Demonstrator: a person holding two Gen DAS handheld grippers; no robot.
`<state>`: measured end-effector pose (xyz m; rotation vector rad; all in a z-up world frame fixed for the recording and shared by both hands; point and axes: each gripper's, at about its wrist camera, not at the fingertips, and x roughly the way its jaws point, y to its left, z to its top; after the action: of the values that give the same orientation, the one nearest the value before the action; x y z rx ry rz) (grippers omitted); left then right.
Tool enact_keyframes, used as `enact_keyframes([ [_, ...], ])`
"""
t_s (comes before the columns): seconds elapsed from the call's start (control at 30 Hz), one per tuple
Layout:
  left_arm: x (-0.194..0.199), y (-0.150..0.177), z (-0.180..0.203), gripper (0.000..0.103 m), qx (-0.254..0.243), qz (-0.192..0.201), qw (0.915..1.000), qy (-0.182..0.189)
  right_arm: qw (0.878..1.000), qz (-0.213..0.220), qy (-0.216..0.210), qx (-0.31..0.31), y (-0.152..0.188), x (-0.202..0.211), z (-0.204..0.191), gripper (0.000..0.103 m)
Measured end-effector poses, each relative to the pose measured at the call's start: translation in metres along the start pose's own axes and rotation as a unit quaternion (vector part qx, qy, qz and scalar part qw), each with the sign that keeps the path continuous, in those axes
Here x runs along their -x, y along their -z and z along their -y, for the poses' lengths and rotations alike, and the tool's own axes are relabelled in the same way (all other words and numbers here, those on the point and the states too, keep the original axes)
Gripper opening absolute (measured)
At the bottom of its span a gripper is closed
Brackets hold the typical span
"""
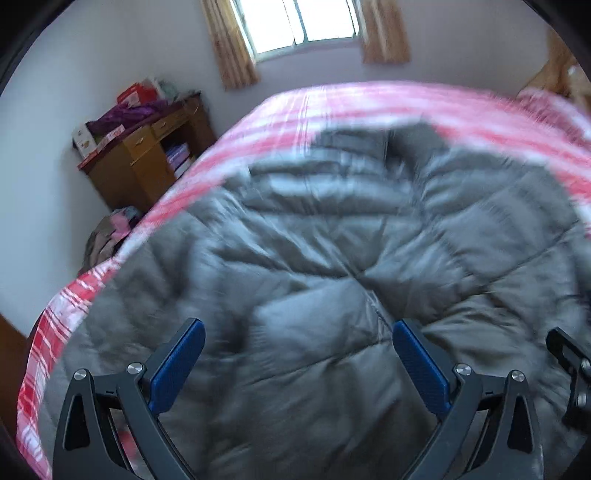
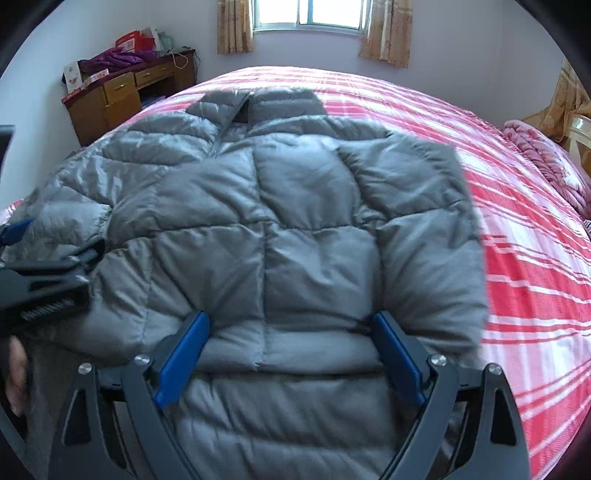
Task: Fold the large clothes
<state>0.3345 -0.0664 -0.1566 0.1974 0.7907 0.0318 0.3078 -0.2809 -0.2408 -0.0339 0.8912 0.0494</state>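
A large grey puffer jacket (image 2: 295,229) lies spread on the bed, collar toward the far wall, and fills most of both views; it is blurred in the left wrist view (image 1: 332,258). My right gripper (image 2: 291,325) is open, its blue pads apart over the jacket's lower hem area, holding nothing. My left gripper (image 1: 299,332) is open over the jacket's lower part, empty. The left gripper also shows at the left edge of the right wrist view (image 2: 14,236), beside the jacket's left sleeve. The right gripper's black body shows at the right edge of the left wrist view (image 1: 569,362).
The bed has a red-and-white plaid sheet (image 2: 524,236). A wooden desk (image 2: 110,99) with boxes and purple cloth stands at the far left wall. A pink blanket (image 2: 546,162) lies at the bed's right side. A curtained window (image 2: 306,14) is in the far wall.
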Motion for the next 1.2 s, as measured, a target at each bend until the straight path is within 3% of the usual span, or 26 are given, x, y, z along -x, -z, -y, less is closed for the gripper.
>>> enact_keyframes([
  [0.03,0.020,0.003,-0.018,0.102,-0.002,0.014,0.9999,0.005,1.000,0.014,0.002,-0.010,0.002,0.016,0.003,0.092],
  [0.13,0.053,0.023,-0.070,0.102,-0.008,0.033,0.9991,-0.025,0.999,0.031,-0.019,-0.005,0.019,0.056,0.005,0.098],
  [0.27,0.068,0.070,-0.172,0.102,0.026,0.006,0.9936,-0.110,0.999,0.031,-0.011,0.032,0.064,0.089,-0.002,0.098],
  [0.33,0.078,0.099,-0.230,0.102,0.072,-0.009,0.9853,-0.155,0.999,0.032,-0.011,0.041,0.089,0.101,-0.005,0.098],
  [0.4,0.088,0.123,-0.272,0.102,0.122,-0.019,0.9778,-0.169,0.998,0.039,-0.007,0.041,0.106,0.109,-0.006,0.098],
  [0.5,0.091,0.154,-0.309,0.102,0.177,-0.041,0.9712,-0.155,0.998,0.056,-0.003,0.035,0.116,0.115,-0.011,0.098],
  [0.63,0.074,0.173,-0.317,0.102,0.222,-0.066,0.9674,-0.102,0.998,0.062,-0.017,0.028,0.110,0.114,-0.022,0.098],
  [0.7,0.061,0.171,-0.310,0.102,0.226,-0.073,0.9657,-0.105,0.997,0.065,-0.017,0.034,0.108,0.115,-0.028,0.098],
  [0.77,0.050,0.170,-0.303,0.095,0.227,-0.073,0.9678,-0.081,0.997,0.067,-0.019,0.036,0.108,0.116,-0.032,0.098],
  [0.8,0.046,0.169,-0.300,0.063,0.226,-0.073,0.9688,-0.071,0.997,0.070,-0.019,0.038,0.109,0.117,-0.034,0.098],
  [0.83,0.044,0.166,-0.298,0.044,0.227,-0.073,0.9696,-0.052,0.996,0.073,-0.019,0.040,0.109,0.118,-0.036,0.098],
  [0.87,0.044,0.162,-0.297,0.039,0.228,-0.071,0.9701,-0.044,0.996,0.076,-0.017,0.040,0.110,0.119,-0.035,0.098],
  [0.9,0.047,0.155,-0.297,0.023,0.221,-0.065,0.9717,-0.054,0.996,0.080,-0.014,0.039,0.111,0.121,-0.034,0.098],
  [1.1,0.094,0.097,-0.309,0.017,0.190,0.014,0.9744,-0.119,0.995,0.102,0.002,-0.010,0.114,0.127,-0.007,0.098],
  [1.2,0.126,0.056,-0.286,0.017,0.152,0.064,0.9775,-0.131,0.992,0.115,0.010,-0.043,0.113,0.131,0.011,0.098],
])
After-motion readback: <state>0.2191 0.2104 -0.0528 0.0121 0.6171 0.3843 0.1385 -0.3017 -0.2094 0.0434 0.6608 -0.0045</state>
